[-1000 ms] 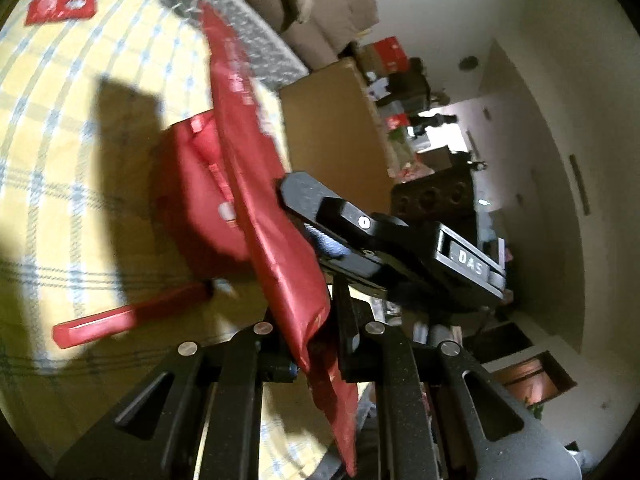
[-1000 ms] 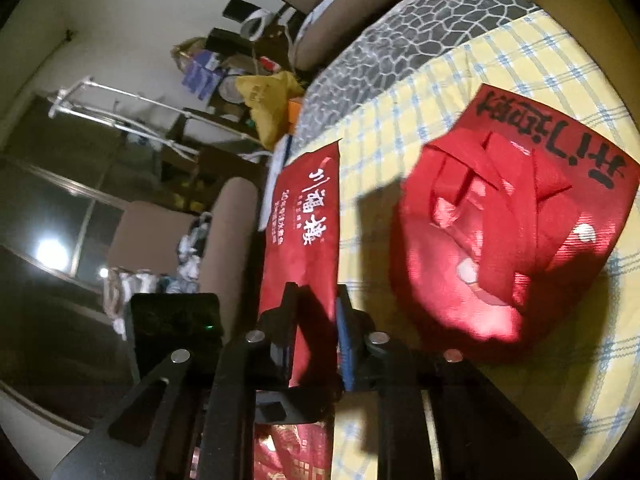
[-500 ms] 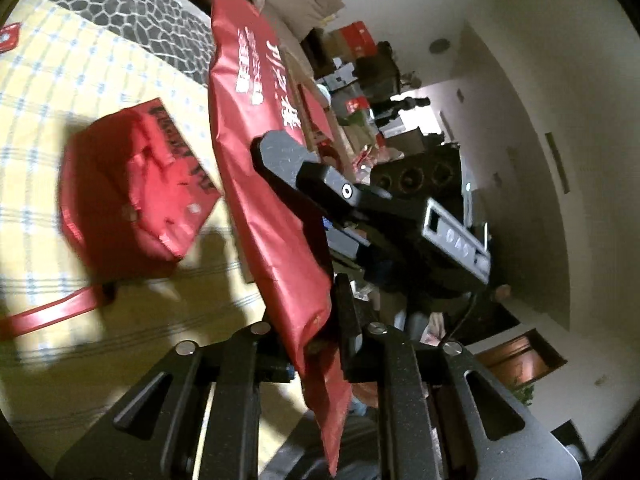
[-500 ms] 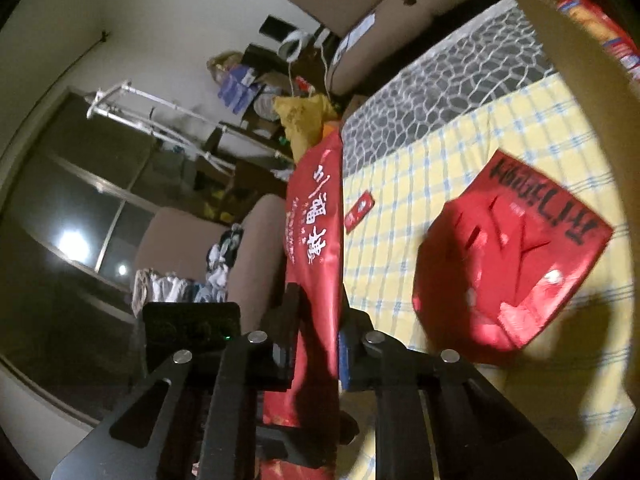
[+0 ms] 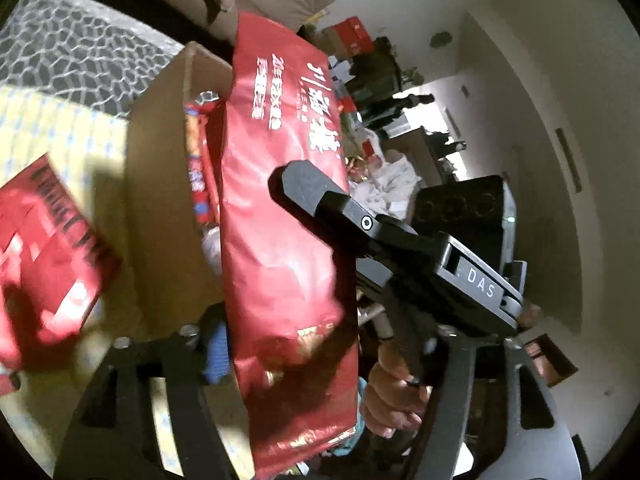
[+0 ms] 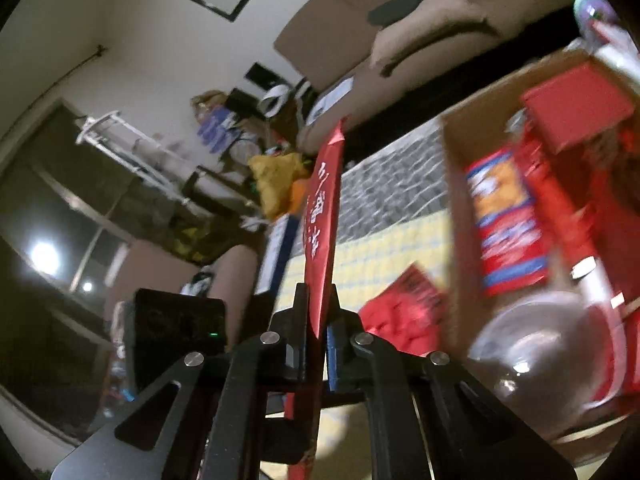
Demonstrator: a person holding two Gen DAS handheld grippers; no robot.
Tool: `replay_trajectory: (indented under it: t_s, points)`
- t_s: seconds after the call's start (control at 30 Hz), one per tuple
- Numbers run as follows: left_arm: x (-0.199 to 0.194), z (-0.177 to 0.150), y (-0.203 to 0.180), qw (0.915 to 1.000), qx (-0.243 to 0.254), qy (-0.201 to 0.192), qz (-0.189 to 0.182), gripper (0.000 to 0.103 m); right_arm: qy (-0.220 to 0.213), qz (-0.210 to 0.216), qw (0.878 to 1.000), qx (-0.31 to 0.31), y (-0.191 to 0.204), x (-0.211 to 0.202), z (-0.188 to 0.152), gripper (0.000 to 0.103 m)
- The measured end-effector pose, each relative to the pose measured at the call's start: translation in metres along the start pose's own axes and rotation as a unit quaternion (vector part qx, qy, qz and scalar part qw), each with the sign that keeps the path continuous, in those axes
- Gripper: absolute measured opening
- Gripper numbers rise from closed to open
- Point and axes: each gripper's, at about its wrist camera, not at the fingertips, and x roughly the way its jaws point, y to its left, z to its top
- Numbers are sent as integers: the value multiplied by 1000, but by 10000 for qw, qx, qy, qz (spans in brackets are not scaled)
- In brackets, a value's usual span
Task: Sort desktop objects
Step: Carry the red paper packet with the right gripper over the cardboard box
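Note:
Both grippers hold one long red snack packet (image 5: 280, 216) with white lettering, raised in the air. My left gripper (image 5: 224, 344) is shut on its lower part. My right gripper (image 6: 318, 320) is shut on its edge, which shows as a thin red strip (image 6: 324, 208). The right gripper's black body (image 5: 400, 240) crosses the left wrist view. A cardboard box (image 5: 160, 184) stands just behind the packet and holds red and orange packets (image 6: 504, 220), a red carton (image 6: 576, 108) and a clear bowl (image 6: 544, 356).
A red bag (image 5: 44, 264) lies on the yellow checked tablecloth (image 6: 380, 248) left of the box. A grey pebble-pattern mat (image 5: 72, 60) lies beyond. Sofas and clutter fill the room behind.
Both grippers lifted the red packet off the cloth and carried it toward the cardboard box. The red bag slid to the left edge of view; the box's inside came into sight.

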Motion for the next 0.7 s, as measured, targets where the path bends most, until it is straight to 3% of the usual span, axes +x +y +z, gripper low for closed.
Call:
replay_trajectory:
  t_s: [0.13,0.37,0.57,0.7]
  points:
    - [41,21,-12,10000,-62,35,59,73,5,-475,9988,-129,-24,-19,33,5]
    - [111,45,-7,9988,-278,314,268,73,321,-1143,9926,-246,-69,-17,66,5]
    - [149,46,9,9966,-682,400,232,73,656,-1594,9845,-339,-99,-1,78,5]
    - [159,46,14,9963,-688,337,380,74,778,-1822,9792,-446,-111,9,83,5]
